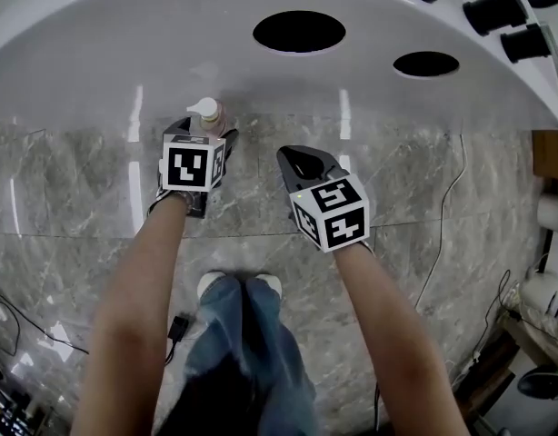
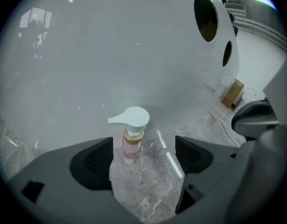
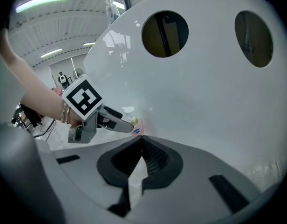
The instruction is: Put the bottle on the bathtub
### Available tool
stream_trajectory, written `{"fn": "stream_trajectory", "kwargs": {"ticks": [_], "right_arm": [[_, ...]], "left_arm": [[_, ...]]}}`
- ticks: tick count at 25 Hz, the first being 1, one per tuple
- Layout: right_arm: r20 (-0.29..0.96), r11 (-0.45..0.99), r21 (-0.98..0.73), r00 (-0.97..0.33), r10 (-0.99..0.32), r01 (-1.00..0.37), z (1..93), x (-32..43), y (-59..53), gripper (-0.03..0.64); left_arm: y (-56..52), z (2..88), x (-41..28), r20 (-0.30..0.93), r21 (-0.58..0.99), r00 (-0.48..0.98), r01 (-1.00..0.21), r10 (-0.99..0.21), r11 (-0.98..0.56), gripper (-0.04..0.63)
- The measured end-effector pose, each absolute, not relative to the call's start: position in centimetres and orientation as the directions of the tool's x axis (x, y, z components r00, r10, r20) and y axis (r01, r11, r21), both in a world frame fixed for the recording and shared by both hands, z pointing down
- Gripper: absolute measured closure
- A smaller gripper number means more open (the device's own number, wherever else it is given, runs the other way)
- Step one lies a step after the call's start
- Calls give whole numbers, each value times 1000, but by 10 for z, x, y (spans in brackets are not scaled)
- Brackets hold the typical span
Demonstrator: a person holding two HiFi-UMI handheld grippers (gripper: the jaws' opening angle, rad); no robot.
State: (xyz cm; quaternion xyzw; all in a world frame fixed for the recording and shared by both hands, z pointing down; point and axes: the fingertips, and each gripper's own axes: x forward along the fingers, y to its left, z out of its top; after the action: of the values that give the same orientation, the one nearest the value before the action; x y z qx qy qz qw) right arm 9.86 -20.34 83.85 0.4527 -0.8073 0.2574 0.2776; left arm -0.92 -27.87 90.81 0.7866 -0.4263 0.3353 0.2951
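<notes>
In the head view we see only the white pump [image 1: 204, 107] and shoulder of the pink plastic bottle [image 1: 216, 119]; the left tool [image 1: 204, 136] covers its body. In the right gripper view a blue mark on it is too small to read. The glossy white bathtub [image 1: 124, 53] runs past the frame edges.

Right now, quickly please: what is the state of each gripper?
Left gripper: open; the pump bottle stands at the tips of its jaws, not gripped.
Right gripper: shut, holding nothing.
</notes>
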Motion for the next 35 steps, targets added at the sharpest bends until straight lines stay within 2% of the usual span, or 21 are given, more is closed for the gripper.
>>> {"fn": "stream_trajectory", "kwargs": {"ticks": [17, 23, 28, 35], "right_arm": [[697, 353, -198, -384, -605, -915, 707, 91, -179, 603], [695, 384, -171, -387, -605, -907, 660, 84, -166, 603], [692, 418, -178, -415, -590, -891, 612, 72, -139, 603], [624, 403, -211, -440, -645, -890, 524, 75, -119, 603]], "left_arm": [[-226, 762, -39, 786, 167, 413, -859, -460, -485, 195], [-206, 713, -39, 774, 173, 423, -857, -471, -486, 196], [-187, 650, -43, 709, 189, 474, -841, -522, -507, 198], [-163, 567, -55, 674, 205, 486, -847, -557, -491, 206]]}}
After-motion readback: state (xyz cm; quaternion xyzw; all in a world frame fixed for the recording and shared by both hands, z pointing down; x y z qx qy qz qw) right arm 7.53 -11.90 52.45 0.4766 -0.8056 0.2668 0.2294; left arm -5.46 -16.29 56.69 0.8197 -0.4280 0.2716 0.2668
